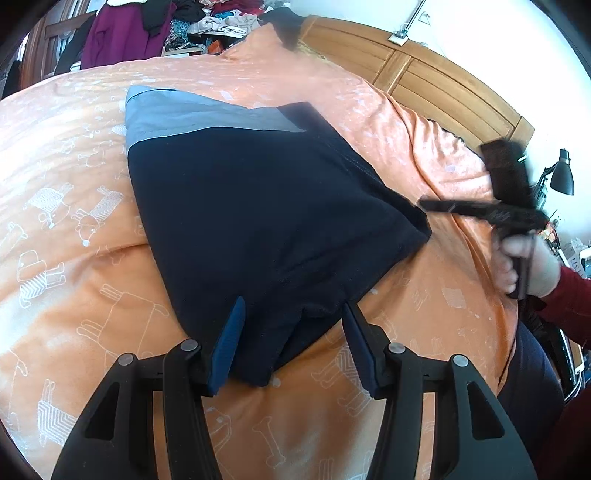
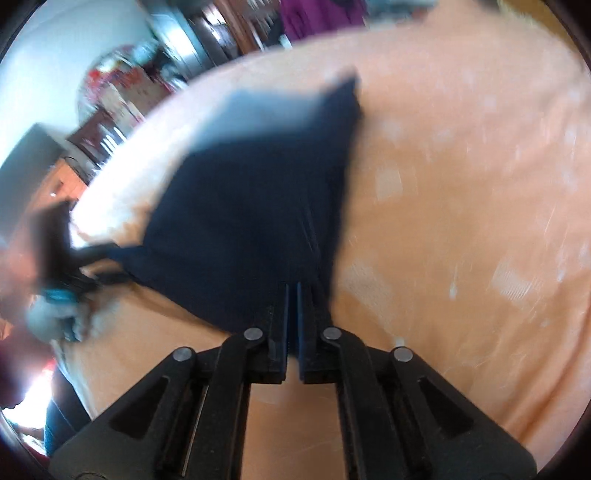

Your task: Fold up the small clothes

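Orange bedspread (image 1: 74, 155) with white animal print covers the bed, wooden headboard (image 1: 436, 85) behind, clothes pile (image 1: 207, 18) at far end. Dark navy garment (image 1: 258, 206) with a grey-blue band (image 1: 192, 114) lies flat-ish mid-bed, partly folded, long axis running from near edge up toward the band. Left gripper (image 1: 293, 332) hovers at the near hem, jaws spread wide and empty, hem edge sitting between the blue pads (image 1: 231, 339) but not pinched. Right gripper (image 2: 292, 314) has jaws clenched on the garment's right corner; in the left view that corner (image 1: 417, 221) is pulled out to a point toward the blurred tool and hand (image 1: 524, 266). Right view is motion-blurred, so the arm is likely mid-drag. Judgement: left is nearer the hem and straight in line with it; next move probably needs it to close on the hem so both corners lift together away from the body toward the band. Risk: one-sided pull skews the fold.
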`<state>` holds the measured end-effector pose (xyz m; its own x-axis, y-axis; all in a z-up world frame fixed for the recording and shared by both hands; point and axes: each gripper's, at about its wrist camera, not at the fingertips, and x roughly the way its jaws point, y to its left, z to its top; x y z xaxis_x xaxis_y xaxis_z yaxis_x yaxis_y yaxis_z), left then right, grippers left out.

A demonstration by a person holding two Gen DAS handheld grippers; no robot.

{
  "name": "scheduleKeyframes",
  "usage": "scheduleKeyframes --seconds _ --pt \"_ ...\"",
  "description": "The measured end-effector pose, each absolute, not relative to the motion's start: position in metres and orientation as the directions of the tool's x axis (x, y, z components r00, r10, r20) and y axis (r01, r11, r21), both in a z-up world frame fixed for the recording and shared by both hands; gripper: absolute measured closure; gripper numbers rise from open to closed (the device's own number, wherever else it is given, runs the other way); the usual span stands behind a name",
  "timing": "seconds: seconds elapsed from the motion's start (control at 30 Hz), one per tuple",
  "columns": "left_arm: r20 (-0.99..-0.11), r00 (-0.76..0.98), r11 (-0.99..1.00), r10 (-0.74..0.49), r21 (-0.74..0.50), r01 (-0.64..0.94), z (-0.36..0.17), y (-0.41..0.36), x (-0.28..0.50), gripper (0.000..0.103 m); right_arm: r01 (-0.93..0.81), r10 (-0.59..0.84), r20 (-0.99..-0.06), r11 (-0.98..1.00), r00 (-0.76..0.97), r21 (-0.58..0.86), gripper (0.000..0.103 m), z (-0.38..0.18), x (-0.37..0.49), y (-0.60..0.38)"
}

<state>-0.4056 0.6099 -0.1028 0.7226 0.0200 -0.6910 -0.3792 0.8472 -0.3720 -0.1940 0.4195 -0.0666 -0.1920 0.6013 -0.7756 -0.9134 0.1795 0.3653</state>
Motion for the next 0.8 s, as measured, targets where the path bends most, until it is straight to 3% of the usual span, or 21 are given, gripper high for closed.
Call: scheduleKeyframes --seconds 0.13,0.2,0.27,0.3,0.37,0.4,0.43,0.47,0.6,0.7,0.8 --pt "-0.688 0.725 0.837 0.012 -0.389 -0.383 -0.102 0.612 -0.407 0.044 -0.854 0.627 -0.741 0.227 -0.240 0.469 0.103 -0.078 -0.177 0.407" --pt "-0.695 0.718 0.820 0.025 -0.397 -0.412 -0.097 0.612 -0.409 0.044 -0.851 0.631 -0.746 0.254 -0.213 0.459 0.097 -0.073 -0.174 0.397" --pt "-0.712 0.700 0.804 0.056 -0.384 -0.454 -0.090 0.608 -0.414 0.038 -0.865 0.639 -0.749 0.264 -0.175 0.427 0.088 -0.059 -0.179 0.384" --pt "-0.735 0.672 0.796 0.092 -0.352 -0.493 -0.085 0.604 -0.419 0.030 -0.877 0.641 -0.751 0.259 -0.158 0.405 0.083 -0.052 -0.183 0.379" --pt "-0.790 0.589 0.770 0.172 -0.265 -0.581 -0.078 0.594 -0.433 0.029 -0.911 0.641 -0.762 0.256 -0.090 0.322 0.047 -0.032 -0.202 0.368" --pt "-0.803 0.559 0.756 0.209 -0.230 -0.613 -0.075 0.589 -0.441 0.026 -0.920 0.641 -0.764 0.256 -0.068 0.296 0.037 -0.027 -0.207 0.366" --pt "-0.814 0.526 0.738 0.248 -0.193 -0.647 -0.072 0.585 -0.448 0.021 -0.934 0.640 -0.768 0.251 -0.037 0.254 0.022 -0.021 -0.219 0.365" --pt "-0.826 0.478 0.708 0.299 -0.144 -0.691 -0.070 0.579 -0.458 0.019 -0.948 0.631 -0.776 0.244 -0.003 0.202 0.014 -0.019 -0.232 0.367" --pt "-0.850 0.373 0.611 0.371 -0.079 -0.788 -0.077 0.573 -0.482 0.008 -0.960 0.576 -0.815 0.259 0.067 0.104 0.012 -0.035 -0.257 0.383" --pt "-0.890 0.297 0.558 0.347 -0.059 -0.828 -0.105 0.573 -0.483 0.004 -0.957 0.501 -0.860 0.286 0.103 0.052 0.011 -0.061 -0.271 0.404" --pt "-0.889 0.241 0.560 0.389 0.021 -0.828 -0.110 0.566 -0.472 0.000 -0.950 0.440 -0.890 0.310 0.119 0.026 0.001 -0.084 -0.274 0.409"
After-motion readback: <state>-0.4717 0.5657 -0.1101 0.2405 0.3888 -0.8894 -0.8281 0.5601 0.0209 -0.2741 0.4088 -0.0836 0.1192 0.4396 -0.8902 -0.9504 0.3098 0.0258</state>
